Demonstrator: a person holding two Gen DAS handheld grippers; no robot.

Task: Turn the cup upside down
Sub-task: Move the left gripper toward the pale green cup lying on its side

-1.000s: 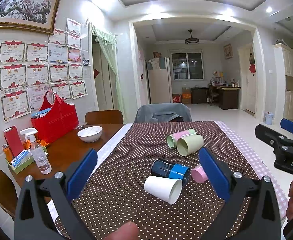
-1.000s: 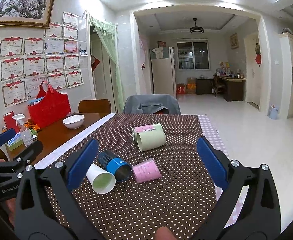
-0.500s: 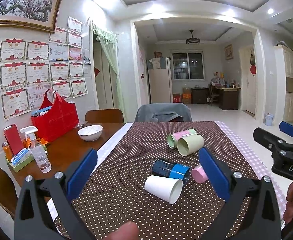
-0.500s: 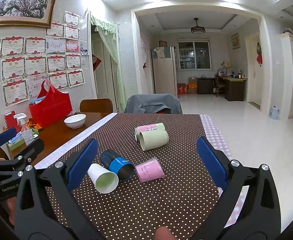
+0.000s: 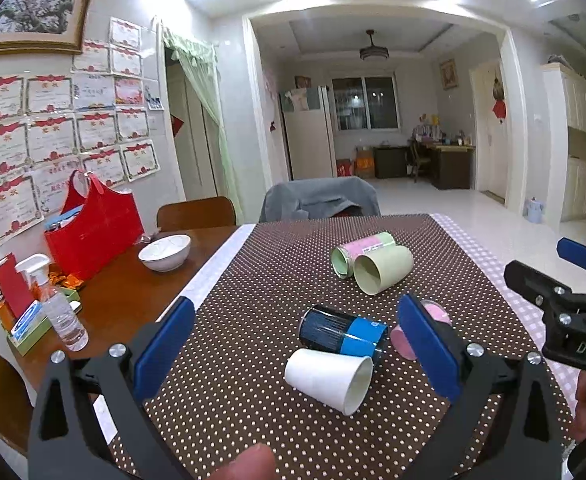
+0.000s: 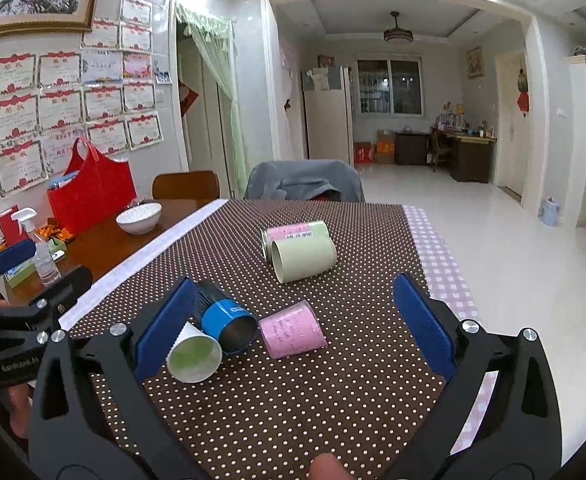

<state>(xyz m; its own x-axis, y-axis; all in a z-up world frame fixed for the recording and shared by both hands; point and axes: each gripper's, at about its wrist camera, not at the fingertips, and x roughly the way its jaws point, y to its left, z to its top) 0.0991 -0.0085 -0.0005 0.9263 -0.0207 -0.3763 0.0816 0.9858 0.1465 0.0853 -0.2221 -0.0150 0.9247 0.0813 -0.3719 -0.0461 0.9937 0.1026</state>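
Five cups lying on their sides, both grippers held wide and empty above the near edge.

The left gripper (image 5: 295,344) is seen with its blue pads spread, nothing between them; the right gripper (image 6: 293,324) is likewise spread and unloaded. The white cup (image 5: 329,374) is found at six o'clock of the group, touching the blue cup (image 5: 343,336), with the pink cup (image 6: 293,330) just beside at three o'clock. Two pale green cups (image 6: 303,259) are parked at twelve o'clock on the dotted tablecloth (image 6: 293,408). Which cup is meant cannot be told for certain; the white one seems nearest. It is best taken across the mid-wall, squeezed lightly, then rolled rim-down and set flat, clear of its neighbours.
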